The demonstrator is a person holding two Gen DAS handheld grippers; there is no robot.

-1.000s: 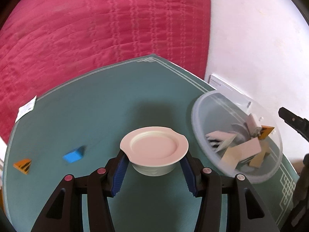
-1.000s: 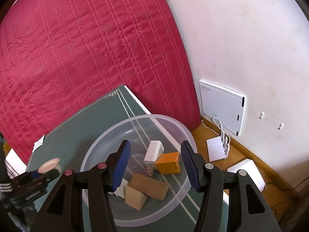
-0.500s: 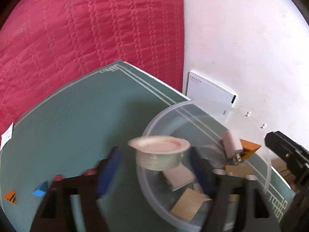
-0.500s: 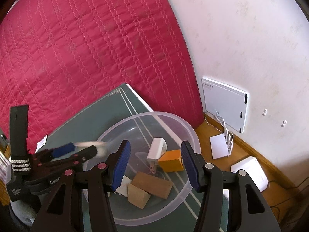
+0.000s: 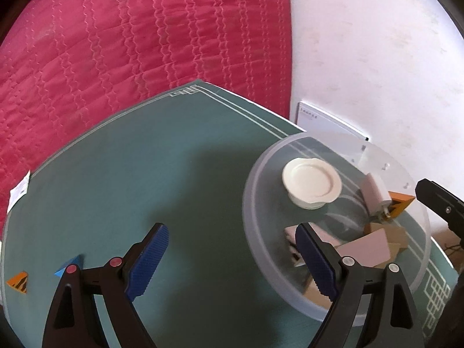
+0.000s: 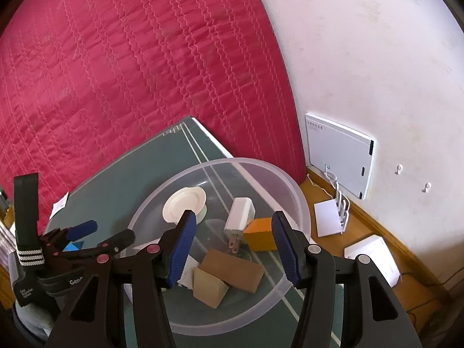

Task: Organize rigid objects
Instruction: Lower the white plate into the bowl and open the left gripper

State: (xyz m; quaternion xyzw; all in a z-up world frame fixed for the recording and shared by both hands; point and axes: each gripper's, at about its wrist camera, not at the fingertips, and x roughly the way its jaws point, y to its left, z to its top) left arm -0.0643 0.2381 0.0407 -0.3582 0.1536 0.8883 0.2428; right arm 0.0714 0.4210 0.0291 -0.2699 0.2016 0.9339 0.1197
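Near the table's (image 5: 179,156) left edge lie one orange wedge (image 5: 18,282) and one blue wedge (image 5: 68,264). The left gripper (image 5: 229,256) gapes empty. One white dish (image 5: 311,182) sits inside the clear bowl (image 5: 255,203) at the right edge with one charger (image 6: 240,213), one orange box (image 6: 259,233) and two wooden blocks (image 6: 232,269). The right gripper (image 6: 233,243), spread and empty, hovers above it.

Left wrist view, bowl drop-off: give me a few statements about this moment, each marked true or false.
1. The white dish sits inside the clear bowl. True.
2. The left gripper is shut on the dish. False: it is open and holds nothing.
3. A blue block lies on the green mat, outside the bowl. True.
4. The white charger lies on the mat beside the bowl. False: it is inside the bowl.
5. The right gripper holds the orange block. False: it is open over the bowl.
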